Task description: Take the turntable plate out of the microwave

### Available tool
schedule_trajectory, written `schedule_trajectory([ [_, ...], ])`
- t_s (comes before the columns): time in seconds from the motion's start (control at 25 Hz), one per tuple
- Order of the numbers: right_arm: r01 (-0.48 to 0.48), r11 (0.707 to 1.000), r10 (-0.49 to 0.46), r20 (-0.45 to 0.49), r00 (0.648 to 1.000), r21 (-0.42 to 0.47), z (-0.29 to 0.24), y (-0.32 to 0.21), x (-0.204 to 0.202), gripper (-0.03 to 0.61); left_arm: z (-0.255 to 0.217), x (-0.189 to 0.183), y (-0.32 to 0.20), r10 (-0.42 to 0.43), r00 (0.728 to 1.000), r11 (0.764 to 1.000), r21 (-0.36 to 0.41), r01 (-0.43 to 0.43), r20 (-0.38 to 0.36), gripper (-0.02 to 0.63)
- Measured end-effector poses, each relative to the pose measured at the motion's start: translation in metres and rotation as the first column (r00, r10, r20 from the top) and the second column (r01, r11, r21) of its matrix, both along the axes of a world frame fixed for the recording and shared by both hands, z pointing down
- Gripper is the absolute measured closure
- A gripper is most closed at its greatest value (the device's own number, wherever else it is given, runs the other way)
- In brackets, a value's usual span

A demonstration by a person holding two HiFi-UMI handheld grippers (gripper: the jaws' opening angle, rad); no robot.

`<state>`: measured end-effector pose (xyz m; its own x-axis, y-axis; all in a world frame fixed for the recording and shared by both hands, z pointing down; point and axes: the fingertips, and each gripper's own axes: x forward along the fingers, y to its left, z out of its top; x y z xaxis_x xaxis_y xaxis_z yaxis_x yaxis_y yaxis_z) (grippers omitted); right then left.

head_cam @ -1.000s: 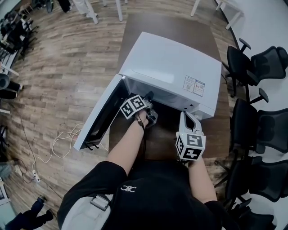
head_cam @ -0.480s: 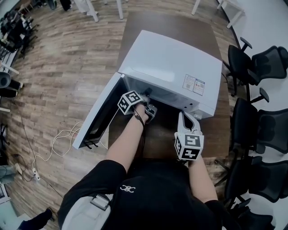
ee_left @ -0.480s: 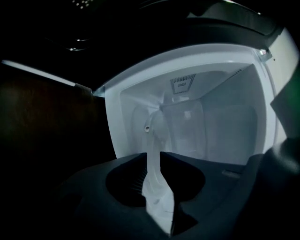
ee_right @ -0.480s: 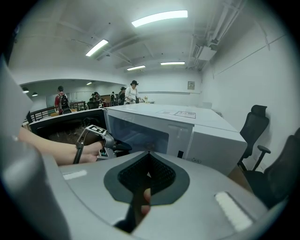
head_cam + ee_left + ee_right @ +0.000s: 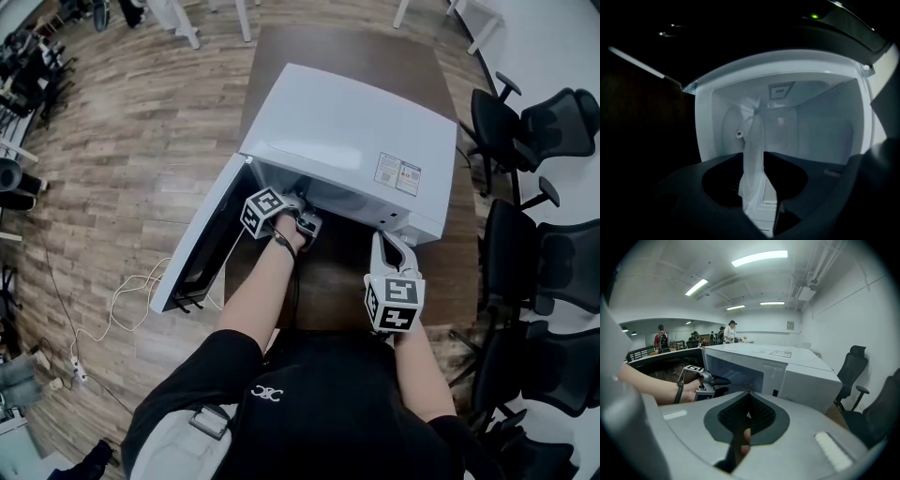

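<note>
Head view: one white microwave (image 5: 347,131) sat at upper centre on a brown table (image 5: 356,42), its door (image 5: 202,239) swung open to the left. Of two grippers, the left gripper (image 5: 302,214) had edged deeper into the opening than half a second earlier; the right gripper (image 5: 386,246) stayed lower right.

Left gripper view: jaws clamped the single translucent glass plate (image 5: 752,159), edge-on at mid-frame inside the pale cavity.

Right gripper view: jaws were pressed together on nothing.

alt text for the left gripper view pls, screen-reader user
The left gripper has its dark jaws closed on the rim of the clear glass plate, seen edge-on inside the lit white microwave. A vent grille shows beyond it. Everything outside the cavity is dark.
</note>
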<state>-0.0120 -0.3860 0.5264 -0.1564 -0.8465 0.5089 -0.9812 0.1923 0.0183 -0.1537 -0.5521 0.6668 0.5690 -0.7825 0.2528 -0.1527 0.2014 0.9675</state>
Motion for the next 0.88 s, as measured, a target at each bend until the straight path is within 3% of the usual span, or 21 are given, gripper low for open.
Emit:
schedule_trajectory([
  [0.24, -0.004, 1.0, 0.004, -0.007, 1.0, -0.003, 0.0, 0.001, 0.003, 0.569, -0.006, 0.002, -0.006, 0.009, 0.996, 0.999, 0.04, -0.005, -0.089, 0.482],
  [0.36, -0.004, 1.0, 0.004, -0.013, 1.0, -0.004, 0.0, 0.001, 0.003, 0.569, -0.01, 0.014, -0.006, 0.066, 0.988, 0.996, 0.065, -0.058, -0.138, 0.477],
  [0.52, -0.005, 1.0, 0.005, -0.019, 1.0, 0.001, -0.004, 0.0, 0.003, 0.569, -0.013, 0.034, -0.005, 0.134, 0.981, 0.988, 0.091, -0.122, -0.14, 0.486],
  [0.6, -0.007, 1.0, 0.007, -0.021, 1.0, 0.003, -0.005, 0.001, 0.004, 0.569, -0.012, 0.039, -0.005, 0.137, 0.982, 0.988, 0.09, -0.126, -0.131, 0.498],
  [0.68, -0.013, 1.0, 0.013, -0.022, 1.0, 0.003, -0.004, 0.002, 0.008, 0.569, -0.008, 0.04, -0.005, 0.136, 0.985, 0.989, 0.082, -0.127, -0.109, 0.573],
  [0.88, -0.029, 1.0, 0.029, -0.021, 0.999, 0.0, -0.001, 0.004, 0.017, 0.569, -0.004, 0.044, -0.003, 0.138, 0.983, 0.987, 0.097, -0.127, -0.119, 0.582],
])
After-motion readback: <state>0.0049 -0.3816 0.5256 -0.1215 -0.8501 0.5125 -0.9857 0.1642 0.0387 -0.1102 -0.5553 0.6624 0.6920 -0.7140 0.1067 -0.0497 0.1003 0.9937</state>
